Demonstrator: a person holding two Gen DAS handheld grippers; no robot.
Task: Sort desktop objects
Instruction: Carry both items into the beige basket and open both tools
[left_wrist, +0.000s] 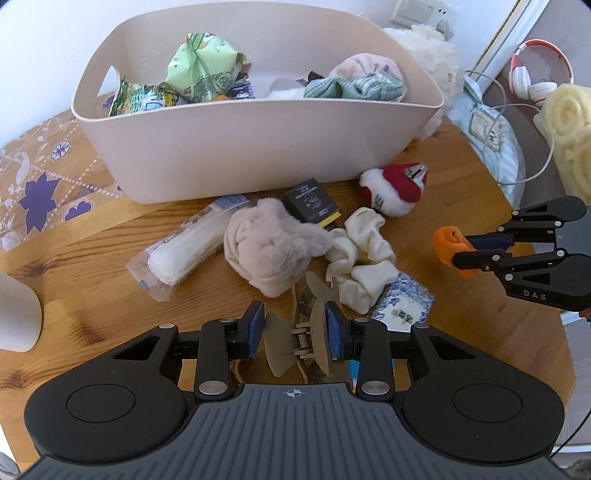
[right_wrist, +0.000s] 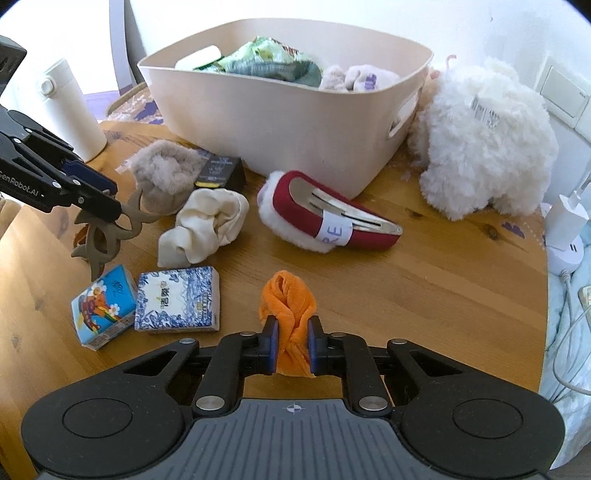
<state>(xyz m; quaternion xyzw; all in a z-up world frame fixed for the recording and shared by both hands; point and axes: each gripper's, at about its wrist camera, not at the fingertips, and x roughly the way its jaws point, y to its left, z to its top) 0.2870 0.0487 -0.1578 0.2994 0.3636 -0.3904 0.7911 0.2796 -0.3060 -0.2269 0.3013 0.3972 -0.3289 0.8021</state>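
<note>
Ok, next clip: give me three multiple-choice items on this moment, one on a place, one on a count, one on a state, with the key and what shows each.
1. Where does the red plush hair clip lie?
A. inside the bin
B. on the table in front of the bin
C. in the left gripper

2. How many small tissue packs lie side by side on the table?
A. one
B. two
C. four

3. What is the right gripper doing?
A. standing open over bare wood
B. gripping a white scrunchie
C. closed on the orange cloth

Key: 1 B, it rests on the wood below the bin's wall. 2 B, a cartoon pack and a blue-patterned pack sit together. 3 C, the fingers squeeze the cloth from both sides.
</note>
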